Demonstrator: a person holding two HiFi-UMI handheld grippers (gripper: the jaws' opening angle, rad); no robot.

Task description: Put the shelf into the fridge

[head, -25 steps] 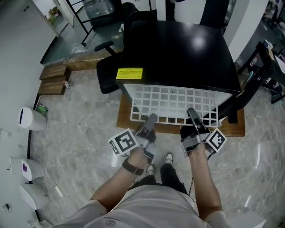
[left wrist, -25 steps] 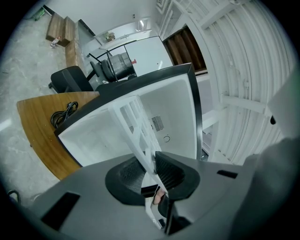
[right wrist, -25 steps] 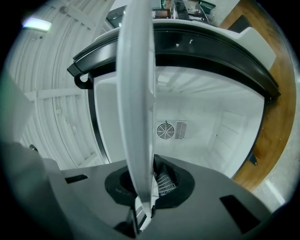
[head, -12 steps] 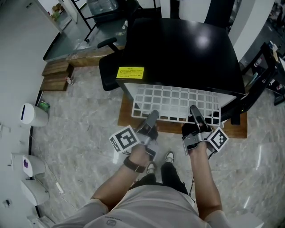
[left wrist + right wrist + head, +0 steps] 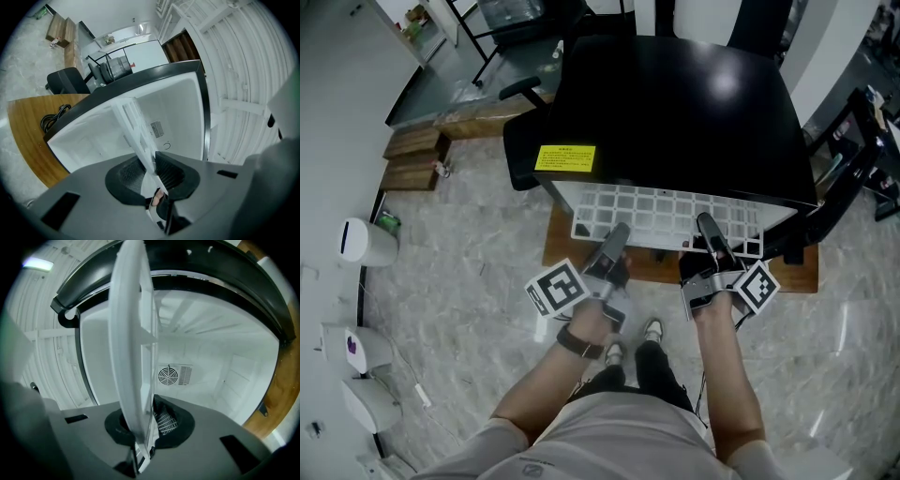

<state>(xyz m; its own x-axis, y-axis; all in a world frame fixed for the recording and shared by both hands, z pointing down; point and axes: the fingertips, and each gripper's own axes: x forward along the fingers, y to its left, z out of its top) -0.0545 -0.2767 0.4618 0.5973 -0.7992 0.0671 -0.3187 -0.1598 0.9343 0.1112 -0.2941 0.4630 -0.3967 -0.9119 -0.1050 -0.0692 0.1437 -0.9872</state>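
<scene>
A white grid shelf point(image 5: 666, 214) sticks out of the front of a black fridge point(image 5: 675, 103); its far part is hidden under the fridge's top. My left gripper point(image 5: 617, 234) is shut on the shelf's near edge at the left, and my right gripper point(image 5: 705, 228) is shut on the near edge at the right. In the left gripper view the shelf point(image 5: 136, 129) runs edge-on from the jaws point(image 5: 151, 172) into the white fridge interior point(image 5: 178, 112). The right gripper view shows the shelf point(image 5: 133, 348) clamped in the jaws point(image 5: 143, 423), with a round vent point(image 5: 168, 376) on the back wall.
The fridge stands on a wooden board point(image 5: 675, 272) on a marble floor. A black office chair point(image 5: 523, 155) is beside its left. The open fridge door point(image 5: 839, 202) hangs at the right. Wooden blocks point(image 5: 412, 159) lie at far left. The person's feet point(image 5: 633, 342) are just behind the grippers.
The shelf has slid further into the fridge; less of the grid shows in front. Both grippers have moved forward with it, toward the fridge.
</scene>
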